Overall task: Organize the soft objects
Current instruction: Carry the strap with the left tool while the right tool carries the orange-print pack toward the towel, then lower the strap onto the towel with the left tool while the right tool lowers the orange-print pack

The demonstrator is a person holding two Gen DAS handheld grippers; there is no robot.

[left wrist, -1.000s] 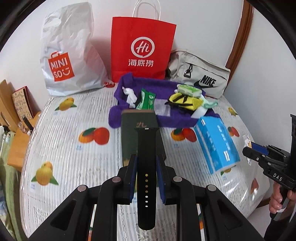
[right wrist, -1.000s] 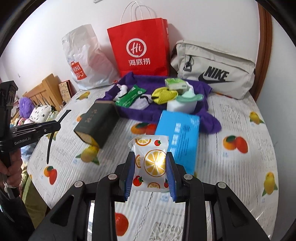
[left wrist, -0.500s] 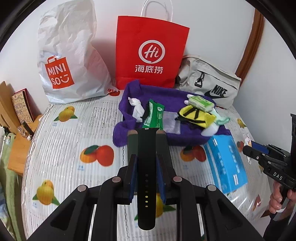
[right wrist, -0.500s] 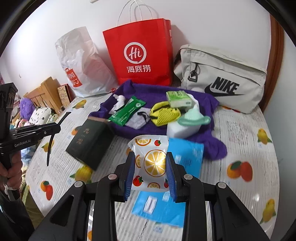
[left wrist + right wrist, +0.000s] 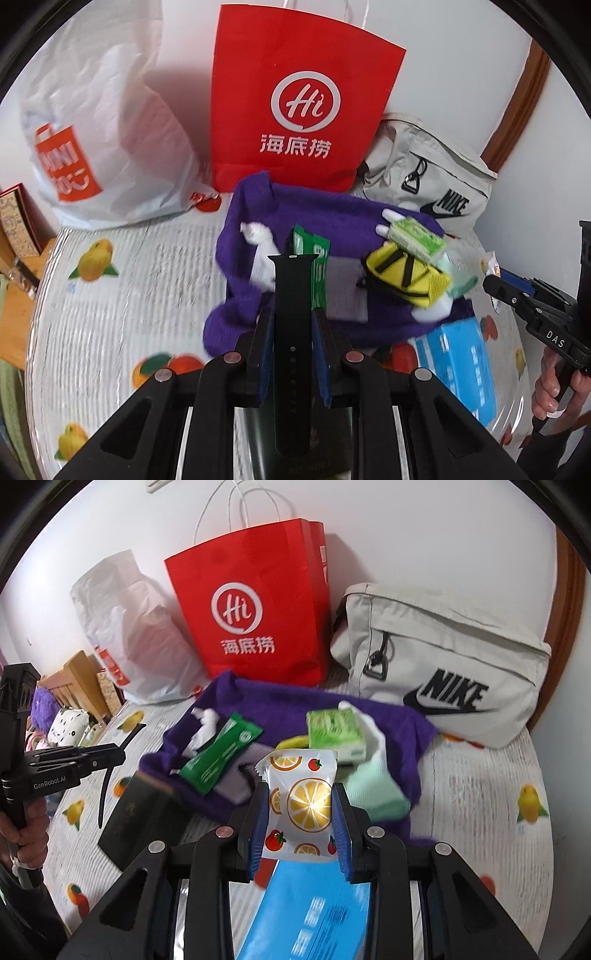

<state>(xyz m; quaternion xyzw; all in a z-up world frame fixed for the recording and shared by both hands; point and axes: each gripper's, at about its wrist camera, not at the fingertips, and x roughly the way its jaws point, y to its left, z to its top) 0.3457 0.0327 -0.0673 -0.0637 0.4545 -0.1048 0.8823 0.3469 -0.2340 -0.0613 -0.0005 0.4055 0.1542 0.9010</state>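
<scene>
Two loads ride toward the purple fleece cloth [image 5: 255,221] straight ahead: your left gripper [image 5: 293,328] clamps the black rubber watch strap [image 5: 293,295] lengthwise, your right gripper [image 5: 299,812] clamps the fruit-printed white sachet [image 5: 301,801], both directly above its near edge.

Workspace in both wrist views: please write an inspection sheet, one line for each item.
Surface: table with fruit-print cover.
Job's things: purple towel bearing green packet, tissue pack, yellow pouch.
Clutter: dark box, blue pack.
Grippers: left gripper shut on black strap; right gripper shut on fruit-print sachet.
Cables: nothing seen.
Surroundings: red bag, white bag, grey bag.
</scene>
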